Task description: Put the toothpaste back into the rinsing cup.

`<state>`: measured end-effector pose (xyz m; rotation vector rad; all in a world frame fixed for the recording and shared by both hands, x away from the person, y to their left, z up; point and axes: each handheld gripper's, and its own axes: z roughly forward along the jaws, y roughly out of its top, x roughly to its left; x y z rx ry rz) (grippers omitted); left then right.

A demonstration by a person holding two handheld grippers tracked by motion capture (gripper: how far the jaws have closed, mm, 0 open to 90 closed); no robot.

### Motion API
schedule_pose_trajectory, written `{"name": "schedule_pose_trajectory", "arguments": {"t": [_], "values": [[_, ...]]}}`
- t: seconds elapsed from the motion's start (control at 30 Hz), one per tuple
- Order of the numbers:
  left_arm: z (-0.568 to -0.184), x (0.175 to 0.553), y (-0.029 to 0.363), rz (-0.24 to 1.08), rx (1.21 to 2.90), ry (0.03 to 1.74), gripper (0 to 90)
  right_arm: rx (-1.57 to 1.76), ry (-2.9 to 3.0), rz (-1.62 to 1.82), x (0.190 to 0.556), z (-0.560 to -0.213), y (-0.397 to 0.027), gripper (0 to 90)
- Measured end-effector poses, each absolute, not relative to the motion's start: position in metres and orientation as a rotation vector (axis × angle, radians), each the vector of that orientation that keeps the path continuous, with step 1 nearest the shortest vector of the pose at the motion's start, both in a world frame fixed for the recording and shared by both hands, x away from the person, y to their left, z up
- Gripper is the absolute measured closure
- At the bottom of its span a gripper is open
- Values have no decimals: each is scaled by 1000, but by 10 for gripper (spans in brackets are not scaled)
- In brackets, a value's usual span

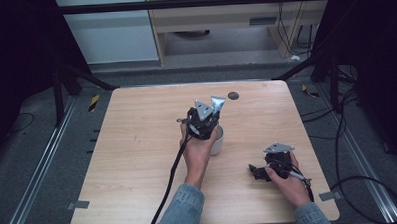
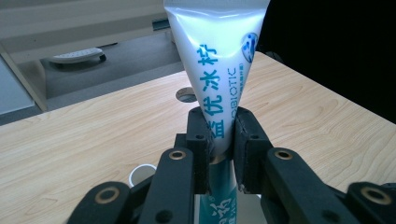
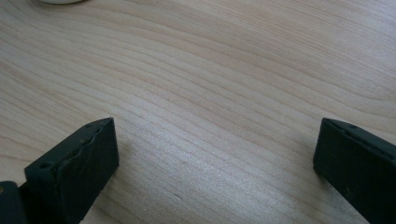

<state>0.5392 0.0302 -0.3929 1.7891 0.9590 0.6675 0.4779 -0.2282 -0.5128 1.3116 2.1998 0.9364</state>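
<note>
High view: your left gripper [image 1: 205, 123] is mid-table over a white cup [image 1: 217, 140], holding a toothpaste tube [image 1: 217, 105] upright; right gripper [image 1: 262, 171] rests near-right on the table [image 1: 137, 144]. Left gripper view: jaws clamped on the tube's [image 2: 217, 70] lower part, cup rim [image 2: 141, 173] below-left. Right gripper view: jaws wide apart over bare wood [image 3: 210, 93].

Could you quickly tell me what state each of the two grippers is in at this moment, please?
Left gripper: shut on the white plastic toothpaste tube with blue lettering, above the white cup.
Right gripper: open, holding nothing, over the wooden table.
</note>
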Motion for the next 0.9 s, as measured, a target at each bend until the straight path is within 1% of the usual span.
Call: {"name": "schedule_pose_trajectory", "arguments": {"t": [0.9], "values": [[-407, 541, 32, 659, 1803, 972, 778, 1312, 2200, 935, 478, -513, -228, 4]]}}
